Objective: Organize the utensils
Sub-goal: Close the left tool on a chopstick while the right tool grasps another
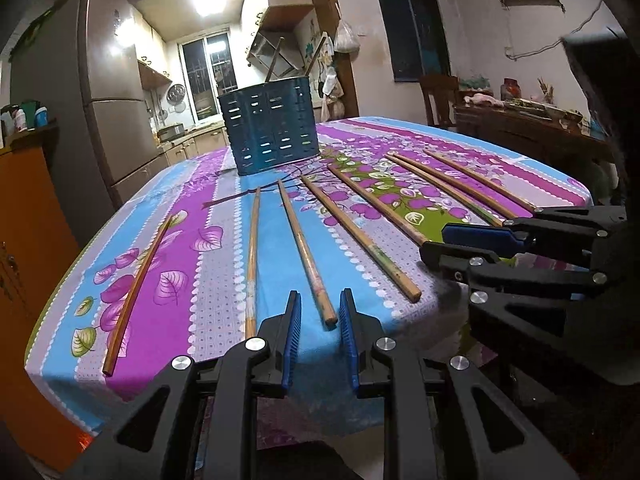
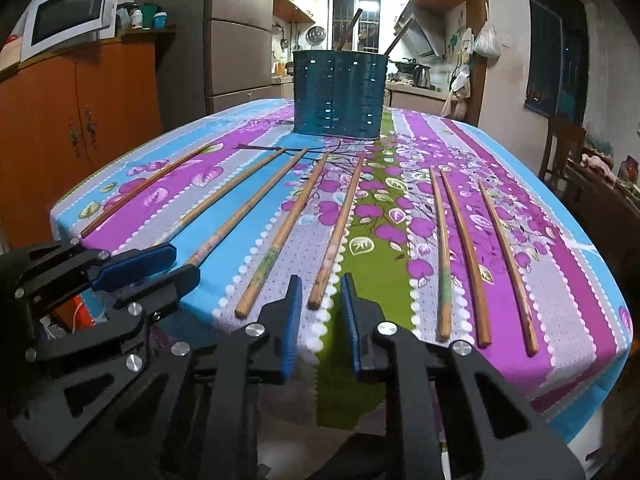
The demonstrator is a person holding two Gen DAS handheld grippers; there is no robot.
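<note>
Chopsticks: eight are being counted lying loose on the tablecloth (image 2: 576, 248), fanned side by side with near ends toward the table's front edge. From the right wrist view they run: one far left (image 2: 148, 192), four through the middle, three grouped at the right (image 2: 508, 268). Two more sticks are being seen standing inside the holder.

Holder (image 2: 340, 94): one dark teal slotted caddy is standing upright at the far middle of the table, well apart from the near ends of the chopsticks.

Left gripper (image 1: 320, 320): jaws are being held apart, nothing between them; a chopstick end (image 1: 329, 317) is lying just ahead of the gap.

Right gripper (image 2: 322, 304): jaws are likewise being held apart and empty, with a chopstick end (image 2: 316, 300) lying just before the left pad.

Task status, judged: sorting is barely being begun; most pieces are still waiting on the cloth.

Risks, judged:
- A round stick is likely being rolled aside if only one pad touches it first.
- The cloth may be pinched and dragged if the jaws are being closed too low, disturbing neighbouring sticks.
- The two grippers, sitting near each other, may be knocked together.
- A stick held by its end may be tipped and miss the holder's rim.
</note>
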